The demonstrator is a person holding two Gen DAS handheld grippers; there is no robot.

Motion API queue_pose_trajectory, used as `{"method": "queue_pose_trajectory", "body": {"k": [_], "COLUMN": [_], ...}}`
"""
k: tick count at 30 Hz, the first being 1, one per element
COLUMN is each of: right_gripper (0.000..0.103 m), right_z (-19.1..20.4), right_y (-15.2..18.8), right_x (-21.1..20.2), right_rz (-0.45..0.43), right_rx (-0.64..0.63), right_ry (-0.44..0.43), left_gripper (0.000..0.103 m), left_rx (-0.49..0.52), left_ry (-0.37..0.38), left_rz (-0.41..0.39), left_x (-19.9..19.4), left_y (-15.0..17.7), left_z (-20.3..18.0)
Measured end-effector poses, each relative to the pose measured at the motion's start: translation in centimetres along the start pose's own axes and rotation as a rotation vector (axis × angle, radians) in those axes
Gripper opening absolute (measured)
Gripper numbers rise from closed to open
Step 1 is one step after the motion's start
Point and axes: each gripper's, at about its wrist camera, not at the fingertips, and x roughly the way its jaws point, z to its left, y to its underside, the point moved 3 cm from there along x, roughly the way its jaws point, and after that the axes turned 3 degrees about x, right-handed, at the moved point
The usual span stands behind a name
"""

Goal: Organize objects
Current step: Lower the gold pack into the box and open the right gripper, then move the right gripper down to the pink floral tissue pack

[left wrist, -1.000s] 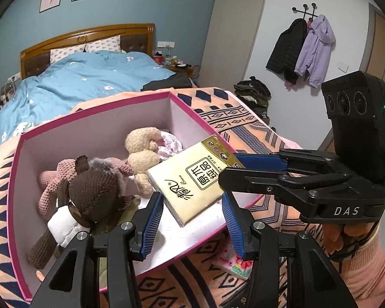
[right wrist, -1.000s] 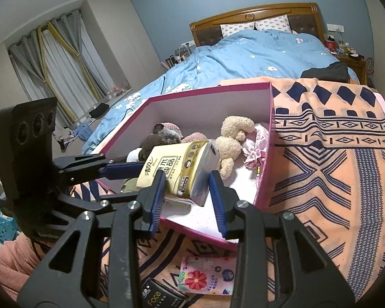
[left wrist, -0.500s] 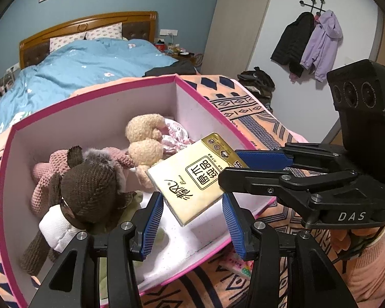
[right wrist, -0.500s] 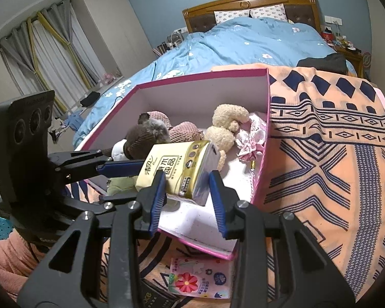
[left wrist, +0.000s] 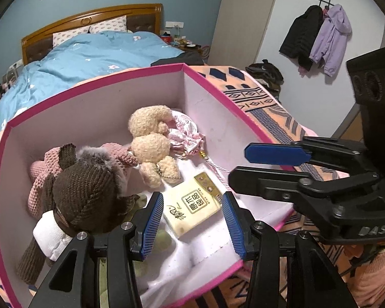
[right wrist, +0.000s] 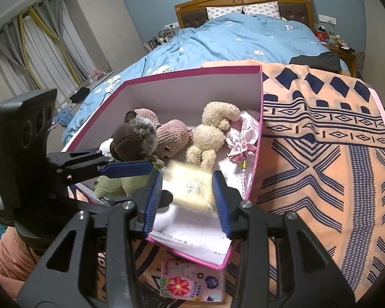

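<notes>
A yellow tissue pack [left wrist: 192, 205] lies flat on the white floor of the pink-rimmed box [left wrist: 218, 89], in front of a beige bear [left wrist: 151, 148]. In the right wrist view the pack [right wrist: 190, 190] is blurred, below and clear of the blue pads. My right gripper [right wrist: 187, 177] hangs over the box's near end; its jaws are opening and nothing is between them. My left gripper [left wrist: 191, 196] hovers above the pack, jaws apart and empty. A brown knitted toy [left wrist: 87, 195] and a pink knitted toy [left wrist: 41, 169] lie at the left of the box.
A pink fabric pouch [left wrist: 184, 133] lies in the box's far corner, a green soft toy [right wrist: 120, 184] near its front. A floral tissue pack [right wrist: 190, 282] lies outside on the orange patterned blanket [right wrist: 320, 154]. Behind is a bed with a blue duvet [right wrist: 243, 41].
The right gripper held the yellow pack above the box; its jaws have widened and the pack has dropped to the box floor. The left gripper has moved in closer over the box.
</notes>
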Motion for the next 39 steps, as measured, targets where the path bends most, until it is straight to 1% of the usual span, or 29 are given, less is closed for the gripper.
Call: {"method": "queue_pose_trajectory", "body": {"k": [4, 6, 12, 14, 17, 20, 23, 25, 29, 32, 35, 39], "right_gripper": [0.044, 0.044, 0.044, 0.045, 0.046, 0.046, 0.049, 0.049, 0.049, 0.049, 0.049, 0.049], "right_z": [0.0, -0.1, 0.3, 0.4, 0.4, 0.4, 0.1, -0.3, -1.3, -2.2, -3.2, -4.0], "right_y": [0.4, 0.6, 1.9, 2.4, 3.2, 4.3, 5.4, 6.3, 7.7, 8.9, 10.2, 11.1], "right_x": [-0.6, -1.0, -3.9, -4.8, -6.1, -7.0, -7.3, -7.1, -6.4, -5.2, -4.0, -2.9], "right_rz": [-0.017, -0.031, -0.1, -0.117, -0.139, -0.146, -0.14, -0.126, -0.098, -0.06, -0.017, 0.007], "right_rx": [0.004, 0.004, 0.002, 0.006, 0.013, 0.008, 0.008, 0.017, 0.056, 0.087, 0.124, 0.158], "right_ry": [-0.016, -0.025, -0.089, -0.108, -0.135, -0.133, -0.121, -0.106, -0.106, -0.097, -0.079, -0.073], "left_gripper": [0.048, 0.05, 0.062, 0.069, 0.072, 0.076, 0.077, 0.077, 0.077, 0.077, 0.077, 0.077], "left_rx": [0.0, -0.005, 0.007, 0.031, 0.058, 0.079, 0.087, 0.082, 0.081, 0.067, 0.043, 0.004], "left_ry": [-0.028, -0.029, -0.067, -0.089, -0.112, -0.112, -0.113, -0.102, -0.077, -0.057, -0.03, 0.013], "left_rz": [-0.023, -0.041, -0.116, -0.151, -0.198, -0.235, -0.251, -0.252, -0.235, -0.201, -0.151, -0.086], "left_x": [0.0, -0.4, -2.7, -3.8, -5.4, -6.9, -7.8, -8.0, -7.7, -6.9, -5.4, -3.2], "left_y": [0.1, 0.3, 1.1, 1.4, 2.0, 2.7, 3.5, 4.1, 5.2, 6.3, 7.4, 8.7], "left_z": [-0.1, -0.1, -0.7, -1.5, -2.7, -3.6, -4.4, -4.7, -5.4, -5.4, -5.3, -5.2]}}
